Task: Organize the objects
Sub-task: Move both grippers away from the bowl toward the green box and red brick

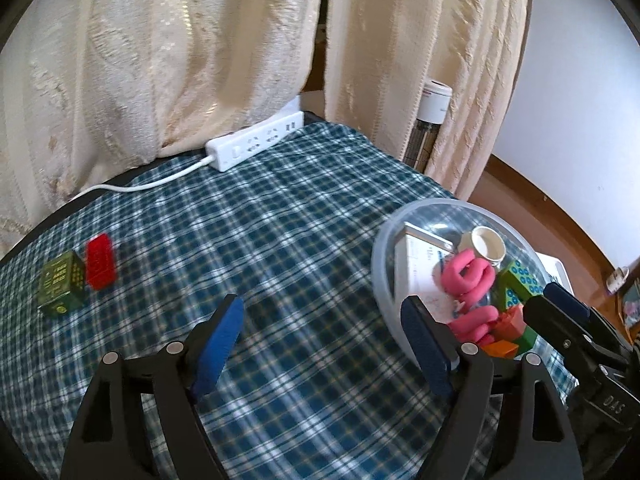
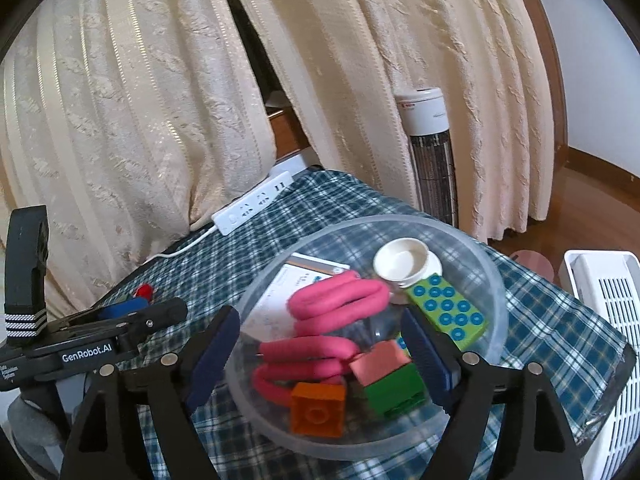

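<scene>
A clear plastic bowl (image 2: 496,280) stands on the plaid cloth at the table's right; it also shows in the left wrist view (image 1: 380,272). It holds a pink foam twist (image 2: 340,300), a green studded brick (image 2: 448,312), pink-green (image 2: 394,376) and orange (image 2: 318,408) bricks, a white cap (image 2: 404,260) and a card (image 2: 280,296). A red brick (image 1: 101,261) and a dark green box (image 1: 62,286) lie far left. My left gripper (image 1: 320,344) is open and empty over bare cloth. My right gripper (image 2: 324,350) is open over the bowl.
A white power strip (image 1: 256,144) with its cord lies at the table's back edge under cream curtains (image 1: 180,60). A tower fan (image 2: 430,152) stands behind the table. A white slatted bin (image 2: 612,320) stands at the right.
</scene>
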The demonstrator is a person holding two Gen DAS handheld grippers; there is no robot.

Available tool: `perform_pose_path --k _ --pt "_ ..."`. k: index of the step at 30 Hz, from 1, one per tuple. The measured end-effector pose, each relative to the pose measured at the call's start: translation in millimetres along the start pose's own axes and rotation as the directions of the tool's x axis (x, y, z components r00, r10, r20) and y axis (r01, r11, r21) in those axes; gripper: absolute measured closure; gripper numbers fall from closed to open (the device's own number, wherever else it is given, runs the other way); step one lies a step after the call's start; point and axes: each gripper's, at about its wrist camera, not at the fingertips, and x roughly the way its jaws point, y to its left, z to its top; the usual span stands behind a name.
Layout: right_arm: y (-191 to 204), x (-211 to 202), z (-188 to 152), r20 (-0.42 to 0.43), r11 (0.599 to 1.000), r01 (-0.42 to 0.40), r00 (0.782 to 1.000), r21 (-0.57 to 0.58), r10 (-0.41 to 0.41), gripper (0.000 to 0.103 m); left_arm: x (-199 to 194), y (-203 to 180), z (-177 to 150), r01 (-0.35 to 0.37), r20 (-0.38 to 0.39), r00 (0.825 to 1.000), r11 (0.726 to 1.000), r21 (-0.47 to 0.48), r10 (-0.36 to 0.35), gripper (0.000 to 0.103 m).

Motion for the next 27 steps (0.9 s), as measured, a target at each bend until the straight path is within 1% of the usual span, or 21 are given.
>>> perform_pose_path --k 5,11,18,27 --pt "16.5 1.3 -2.5 -0.010 1.000 -0.017 1.000 -0.022 0.016 0.017 -8.6 20.4 -4.7 -0.026 0.007 1.000 1.000 -0.018 0.026 0.021" --pt "39.3 3.0 -4.8 -0.026 0.997 -0.046 0.999 -0.055 0.045 0.017 -23.4 55.1 -8.9 -0.071 0.021 0.997 0.995 -0.063 0.072 0.021" --pt "66.1 7.9 -9.3 -0.052 0.993 -0.080 0.996 -0.091 0.076 0.017 -37.4 94.1 -17.6 -0.122 0.027 0.992 0.986 -0.110 0.126 0.021" --pt "101.0 22.5 -14.6 -0.108 0.984 -0.121 0.988 -0.130 0.107 0.017 -49.6 140.5 -30.9 -0.170 0.023 0.984 0.969 -0.177 0.177 0.021"
